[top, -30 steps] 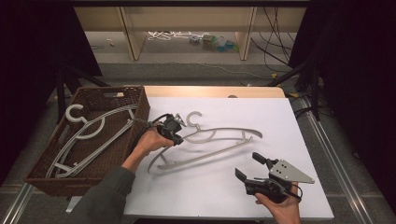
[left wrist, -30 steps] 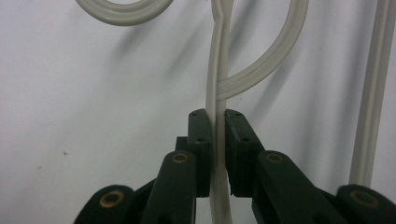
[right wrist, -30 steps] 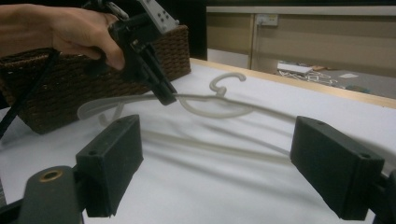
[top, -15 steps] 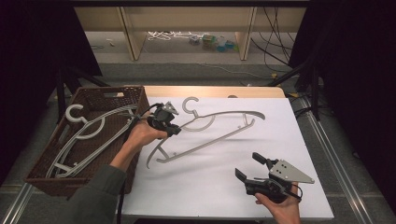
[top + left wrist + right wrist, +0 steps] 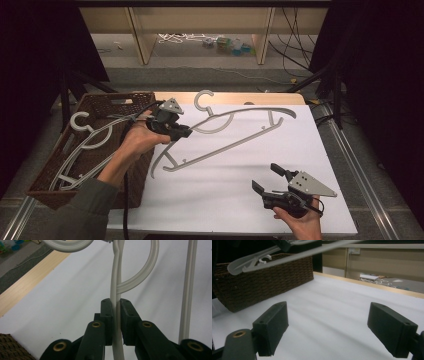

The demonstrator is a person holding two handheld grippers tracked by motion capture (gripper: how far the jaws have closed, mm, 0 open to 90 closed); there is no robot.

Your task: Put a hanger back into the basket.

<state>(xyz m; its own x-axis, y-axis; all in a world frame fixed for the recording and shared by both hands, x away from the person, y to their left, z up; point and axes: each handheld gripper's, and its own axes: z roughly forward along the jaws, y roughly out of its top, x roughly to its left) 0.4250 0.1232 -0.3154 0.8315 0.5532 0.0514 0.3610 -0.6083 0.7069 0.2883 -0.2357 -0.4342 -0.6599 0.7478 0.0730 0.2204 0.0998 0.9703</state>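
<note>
A pale grey plastic hanger [image 5: 235,135] hangs in the air over the white table [image 5: 240,200], its hook [image 5: 202,98] toward the far edge. My left gripper [image 5: 185,132] is shut on its curved upper bar next to the wicker basket [image 5: 115,102]. In the left gripper view the black pads [image 5: 107,315] pinch the thin bar [image 5: 116,312] just below the hook's curl. My right gripper [image 5: 267,177] rests open near the table's front right, jaws wide with nothing between them [image 5: 327,327]. The lifted hanger [image 5: 274,255] passes above the basket [image 5: 262,282] in the right gripper view.
The brown wicker basket at the left holds other pale hangers [image 5: 85,140]. A wooden strip [image 5: 240,97] edges the table's far side, with shelving and cables [image 5: 180,37] on the floor beyond. Metal rails [image 5: 365,175] run along the right.
My left gripper has risen and moved toward the far left with the hanger, lifting it off the white table. The right gripper has stayed put.
</note>
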